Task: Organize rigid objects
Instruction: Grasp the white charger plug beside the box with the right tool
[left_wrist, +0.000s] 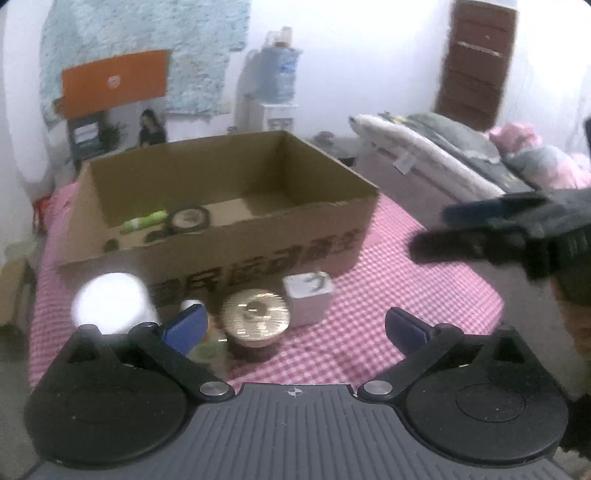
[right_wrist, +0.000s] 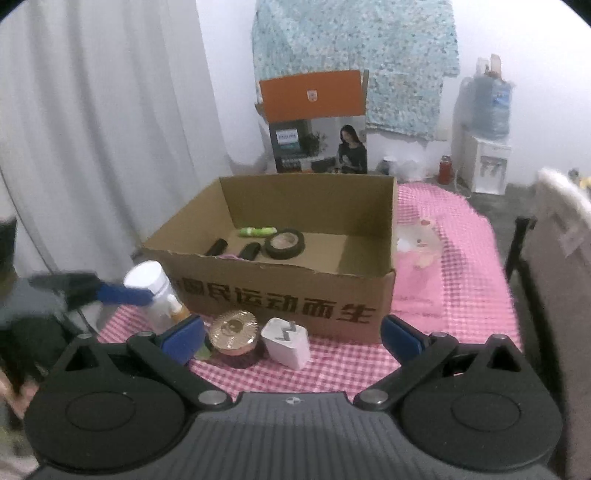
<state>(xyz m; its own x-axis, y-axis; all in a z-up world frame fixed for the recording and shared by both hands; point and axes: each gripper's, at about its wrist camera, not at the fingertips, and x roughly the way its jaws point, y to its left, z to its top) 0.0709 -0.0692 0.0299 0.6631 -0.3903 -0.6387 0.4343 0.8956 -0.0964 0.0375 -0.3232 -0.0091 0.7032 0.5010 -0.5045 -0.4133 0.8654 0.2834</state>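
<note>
An open cardboard box stands on the pink checked cloth. It holds a green tube, a black tape roll and two black cylinders. In front of it stand a gold-lidded jar, a white charger and a white bottle. My left gripper is open, low over the jar and charger. My right gripper is open, facing the same items. In the left view the right gripper shows at right. The left gripper's blue finger reaches the bottle.
A small orange-capped bottle stands by the white bottle. A pink plush toy lies right of the box. A bed with blankets is at right. A water dispenser and a printed carton stand behind. A curtain hangs left.
</note>
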